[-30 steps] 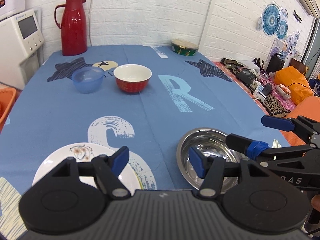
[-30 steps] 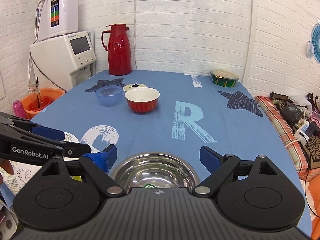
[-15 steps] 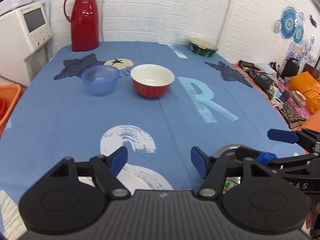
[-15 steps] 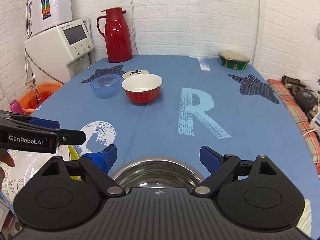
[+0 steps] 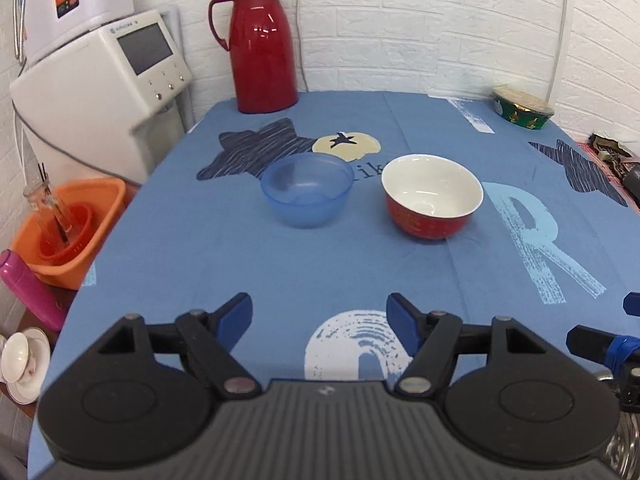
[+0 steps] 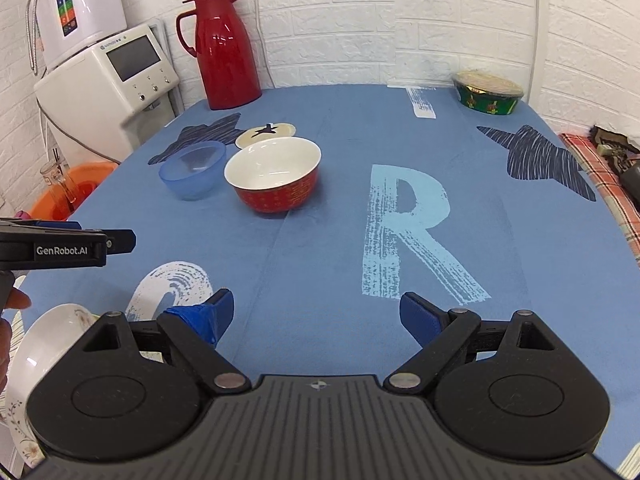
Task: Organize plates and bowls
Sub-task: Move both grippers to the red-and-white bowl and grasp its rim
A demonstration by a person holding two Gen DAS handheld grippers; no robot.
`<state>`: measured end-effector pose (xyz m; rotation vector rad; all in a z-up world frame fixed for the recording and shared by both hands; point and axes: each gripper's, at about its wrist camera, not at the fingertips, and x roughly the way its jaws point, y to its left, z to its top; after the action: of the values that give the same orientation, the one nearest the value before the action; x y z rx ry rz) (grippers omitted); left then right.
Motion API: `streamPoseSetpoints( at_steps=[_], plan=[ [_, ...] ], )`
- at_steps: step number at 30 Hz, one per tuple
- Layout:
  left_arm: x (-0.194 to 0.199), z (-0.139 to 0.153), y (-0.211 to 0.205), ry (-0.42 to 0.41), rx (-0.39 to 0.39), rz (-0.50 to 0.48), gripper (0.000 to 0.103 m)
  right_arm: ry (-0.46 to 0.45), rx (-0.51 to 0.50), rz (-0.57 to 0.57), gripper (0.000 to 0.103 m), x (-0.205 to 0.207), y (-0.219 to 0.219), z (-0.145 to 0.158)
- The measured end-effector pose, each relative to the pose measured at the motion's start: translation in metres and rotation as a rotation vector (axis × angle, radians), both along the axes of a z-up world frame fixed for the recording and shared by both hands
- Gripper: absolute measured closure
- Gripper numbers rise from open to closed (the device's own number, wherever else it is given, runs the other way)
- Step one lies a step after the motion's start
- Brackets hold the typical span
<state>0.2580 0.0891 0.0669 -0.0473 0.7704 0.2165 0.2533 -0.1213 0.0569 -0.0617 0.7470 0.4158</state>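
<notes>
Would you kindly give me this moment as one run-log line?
left claw: open, empty | right claw: open, empty | translucent blue plastic bowl beside red ceramic bowl with white inside, untouched

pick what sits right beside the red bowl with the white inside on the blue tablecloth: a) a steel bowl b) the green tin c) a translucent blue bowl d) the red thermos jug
c: the translucent blue bowl stands just beside the red bowl mid-table, with a small gap between them, while the red thermos jug and green tin are far back near the wall.
</notes>
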Motion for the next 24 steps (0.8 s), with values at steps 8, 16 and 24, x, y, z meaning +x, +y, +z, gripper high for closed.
streamPoseSetpoints(
  at_steps=[8,16,24],
  plan=[
    [0.017,-0.006,-0.006,0.031,0.101,0.052,0.028,0.036,-0.006,-0.010,0.026,0.021,-0.002,-0.007],
    [0.029,-0.015,0.001,0.067,0.075,0.052,0.025,0.027,-0.032,0.004,0.026,0.036,0.006,-0.005],
    [0.035,-0.026,0.016,0.103,-0.023,0.060,0.025,0.004,-0.046,0.028,0.026,0.046,0.022,-0.001]
  ],
)
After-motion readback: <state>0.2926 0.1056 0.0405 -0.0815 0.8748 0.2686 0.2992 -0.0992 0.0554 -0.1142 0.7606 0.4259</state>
